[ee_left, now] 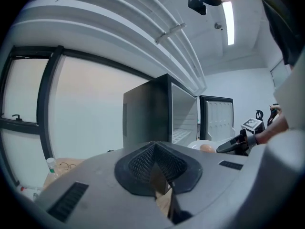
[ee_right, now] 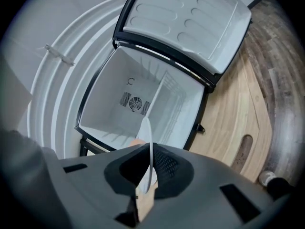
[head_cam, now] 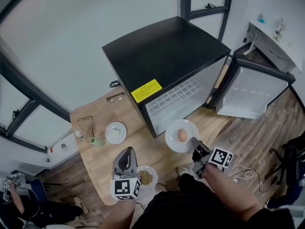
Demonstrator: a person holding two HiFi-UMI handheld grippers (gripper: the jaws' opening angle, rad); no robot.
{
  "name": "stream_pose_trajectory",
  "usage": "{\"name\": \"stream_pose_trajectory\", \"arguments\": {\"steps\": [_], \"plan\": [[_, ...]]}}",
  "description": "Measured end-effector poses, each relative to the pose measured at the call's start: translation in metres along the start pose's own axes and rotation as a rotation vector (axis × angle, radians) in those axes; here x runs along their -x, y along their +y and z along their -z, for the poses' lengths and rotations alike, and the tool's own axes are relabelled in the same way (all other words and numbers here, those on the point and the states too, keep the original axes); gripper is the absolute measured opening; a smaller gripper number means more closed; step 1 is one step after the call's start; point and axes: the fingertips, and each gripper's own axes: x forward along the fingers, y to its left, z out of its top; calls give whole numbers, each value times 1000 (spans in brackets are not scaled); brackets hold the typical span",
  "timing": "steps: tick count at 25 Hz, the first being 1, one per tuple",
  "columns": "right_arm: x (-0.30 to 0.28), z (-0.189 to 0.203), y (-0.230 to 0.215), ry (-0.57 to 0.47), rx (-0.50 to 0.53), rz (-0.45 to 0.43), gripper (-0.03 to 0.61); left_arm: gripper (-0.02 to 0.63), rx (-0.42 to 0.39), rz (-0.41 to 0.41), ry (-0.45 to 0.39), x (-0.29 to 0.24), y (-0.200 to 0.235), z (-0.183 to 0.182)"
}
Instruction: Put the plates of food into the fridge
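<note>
right gripper (head_cam: 194, 142) pinches the rim of a round white plate (head_cam: 172, 129) bearing a brown egg (head_cam: 182, 135) before the open black mini fridge (head_cam: 167, 56); left gripper (head_cam: 127, 151) has its jaws closed on nothing

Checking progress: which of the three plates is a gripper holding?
The plate carrying the egg, before the open fridge: the right gripper is shut on its rim. The other two lie on the table.

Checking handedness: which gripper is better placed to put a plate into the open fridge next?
Right. The right gripper is shut on the rim of the egg plate, just before the open fridge. The left gripper holds no plate, farther back beside the other food plate.
</note>
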Motion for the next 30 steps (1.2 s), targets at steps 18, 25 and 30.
{"name": "stream_pose_trajectory", "arguments": {"steps": [18,25,30], "plan": [[-73,-64,38,58,38,-86,31,3,-34,-154,-61,-16,15,-43],[-103,-75,46,83,85,-77,31,3,-47,-208,-41,-14,30,-47],[-128,-82,47,106,106,-49,32,3,-54,-258,-26,-5,43,-49]]}}
